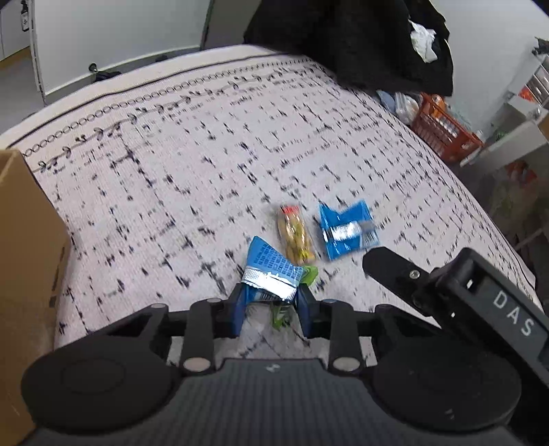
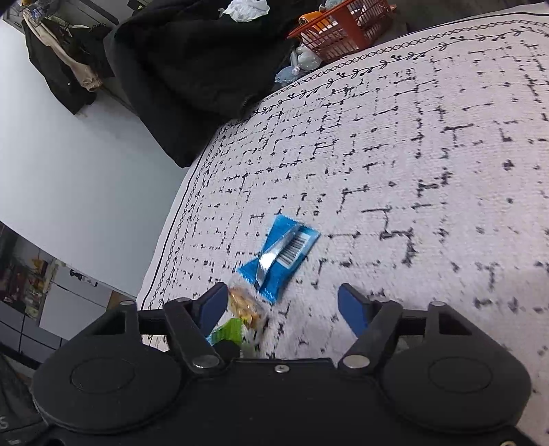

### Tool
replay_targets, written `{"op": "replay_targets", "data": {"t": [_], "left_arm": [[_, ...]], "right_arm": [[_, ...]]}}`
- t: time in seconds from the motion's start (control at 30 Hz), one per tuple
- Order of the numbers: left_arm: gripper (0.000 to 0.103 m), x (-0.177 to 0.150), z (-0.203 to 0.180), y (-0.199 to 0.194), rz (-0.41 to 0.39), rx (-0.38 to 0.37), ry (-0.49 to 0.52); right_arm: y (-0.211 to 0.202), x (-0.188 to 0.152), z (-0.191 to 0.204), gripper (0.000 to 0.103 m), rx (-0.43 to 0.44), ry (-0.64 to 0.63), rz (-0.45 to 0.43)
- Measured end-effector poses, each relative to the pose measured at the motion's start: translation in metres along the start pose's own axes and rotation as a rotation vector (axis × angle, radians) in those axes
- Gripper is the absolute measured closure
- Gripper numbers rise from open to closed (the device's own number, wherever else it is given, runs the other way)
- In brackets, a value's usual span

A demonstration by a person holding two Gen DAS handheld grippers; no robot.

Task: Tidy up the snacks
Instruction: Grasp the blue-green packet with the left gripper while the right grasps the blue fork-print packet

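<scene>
My left gripper (image 1: 271, 302) is shut on a blue snack packet with a silver crimped end (image 1: 271, 271), held just above the patterned cloth. A green wrapper (image 1: 308, 276) peeks out beside it. Ahead lie a clear packet of yellow-brown snacks (image 1: 295, 233) and a second blue packet (image 1: 346, 230). My right gripper (image 2: 283, 305) is open, low over the cloth. The second blue packet (image 2: 281, 257) lies just ahead of its fingers. The clear snack packet (image 2: 245, 305) and the green wrapper (image 2: 228, 331) lie by its left finger. The right gripper also shows in the left wrist view (image 1: 446, 288).
A cardboard box (image 1: 27, 240) stands at the left edge. The white cloth with black marks (image 2: 411, 171) covers the table. A black garment (image 2: 192, 68) hangs past the far edge. An orange basket (image 2: 343, 27) sits beyond the table.
</scene>
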State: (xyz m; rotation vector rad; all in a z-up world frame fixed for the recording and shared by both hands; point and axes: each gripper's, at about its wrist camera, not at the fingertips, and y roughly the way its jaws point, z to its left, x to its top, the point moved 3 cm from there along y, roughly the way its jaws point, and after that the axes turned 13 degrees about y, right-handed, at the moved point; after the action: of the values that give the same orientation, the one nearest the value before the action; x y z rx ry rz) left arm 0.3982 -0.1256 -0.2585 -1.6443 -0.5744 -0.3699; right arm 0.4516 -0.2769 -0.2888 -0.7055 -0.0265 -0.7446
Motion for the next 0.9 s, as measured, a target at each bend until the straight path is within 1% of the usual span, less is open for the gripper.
{"op": "replay_targets", "data": {"t": [0.07, 0.17, 0.4, 0.43, 0.5, 0.53, 0.57, 0.67, 0.9], "left_arm": [[0.073, 0.004, 0.004, -0.001, -0.007, 0.0, -0.016], [0.073, 0.011, 0.008, -0.002, -0.018, -0.003, -0.021], [0.073, 0.025, 0.024, -0.005, -0.036, 0.012, -0.045], [0.073, 0.026, 0.026, -0.005, -0.039, 0.016, -0.046], [0.073, 0.03, 0.031, -0.006, -0.038, 0.022, -0.048], [0.073, 0.032, 0.033, -0.006, -0.036, 0.022, -0.049], [0.073, 0.034, 0.034, -0.006, -0.035, 0.023, -0.051], [0.073, 0.039, 0.038, -0.006, -0.037, 0.027, -0.051], [0.073, 0.046, 0.044, -0.014, -0.043, 0.039, -0.054]], "right_arm": [[0.007, 0.002, 0.003, 0.041, -0.001, -0.008, 0.0], [0.019, 0.004, 0.008, 0.045, -0.001, -0.014, 0.004], [0.037, 0.01, 0.016, 0.05, -0.003, -0.024, -0.003], [0.04, 0.011, 0.017, 0.052, -0.008, -0.028, -0.006], [0.045, 0.012, 0.019, 0.059, -0.026, -0.038, -0.013], [0.045, 0.012, 0.019, 0.068, -0.043, -0.05, -0.018], [0.046, 0.012, 0.019, 0.075, -0.059, -0.061, -0.022], [0.046, 0.014, 0.02, 0.078, -0.063, -0.07, -0.017], [0.039, 0.017, 0.024, 0.078, -0.07, -0.054, 0.011]]}}
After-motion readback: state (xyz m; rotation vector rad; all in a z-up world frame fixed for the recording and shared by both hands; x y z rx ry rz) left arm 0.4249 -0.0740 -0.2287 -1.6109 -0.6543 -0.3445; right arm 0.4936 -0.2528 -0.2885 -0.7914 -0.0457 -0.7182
